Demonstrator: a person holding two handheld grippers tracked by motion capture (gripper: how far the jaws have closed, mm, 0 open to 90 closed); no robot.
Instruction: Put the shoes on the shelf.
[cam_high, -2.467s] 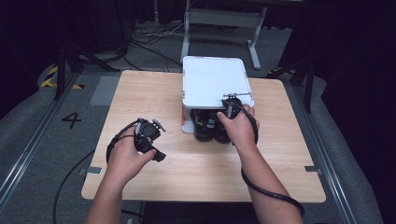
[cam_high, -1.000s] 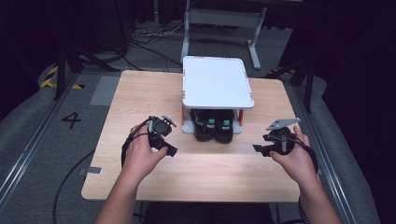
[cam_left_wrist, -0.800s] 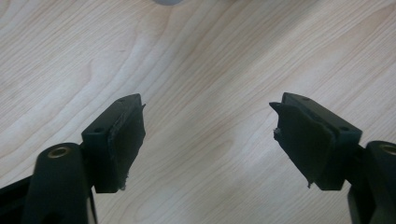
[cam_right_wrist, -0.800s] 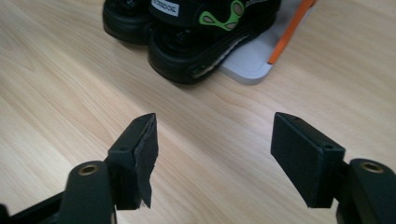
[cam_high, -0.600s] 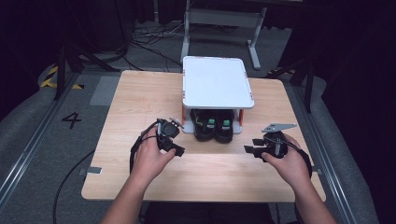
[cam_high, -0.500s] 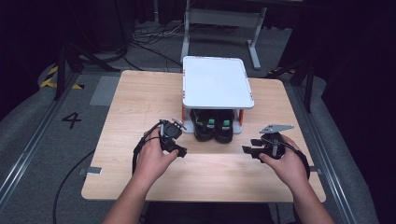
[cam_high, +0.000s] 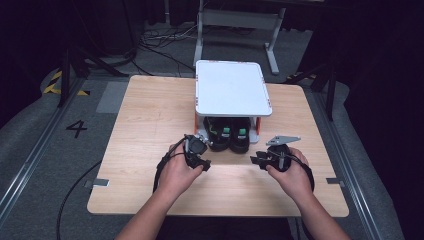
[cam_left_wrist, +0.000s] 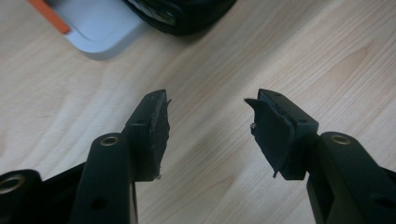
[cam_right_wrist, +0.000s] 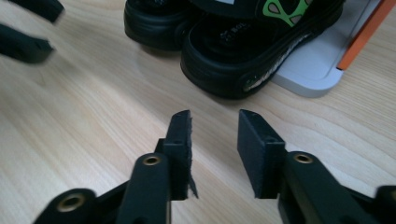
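Pale wood-grain bench (cam_high: 150, 125), rounded corners; white two-tier rack (cam_high: 232, 92) at the far edge's middle, black sandals (cam_high: 229, 138) half hidden beneath its top. Left hand-held gripper (cam_high: 200, 162) and right hand-held gripper (cam_high: 256, 161) low near the front edge.

Left gripper view: jaws just closing, nothing between; pads frayed.

Right gripper view: jaws likewise narrowing, empty. Sandals (cam_right_wrist: 243, 51) ahead, green strap marking, insole lettering unreadable.

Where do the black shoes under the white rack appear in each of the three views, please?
High view: black shoes at centre, under the white rack.
Left gripper view: one shoe's black edge at top centre.
Right gripper view: shoes across the top.
Shared landmark: the rack's orange post.
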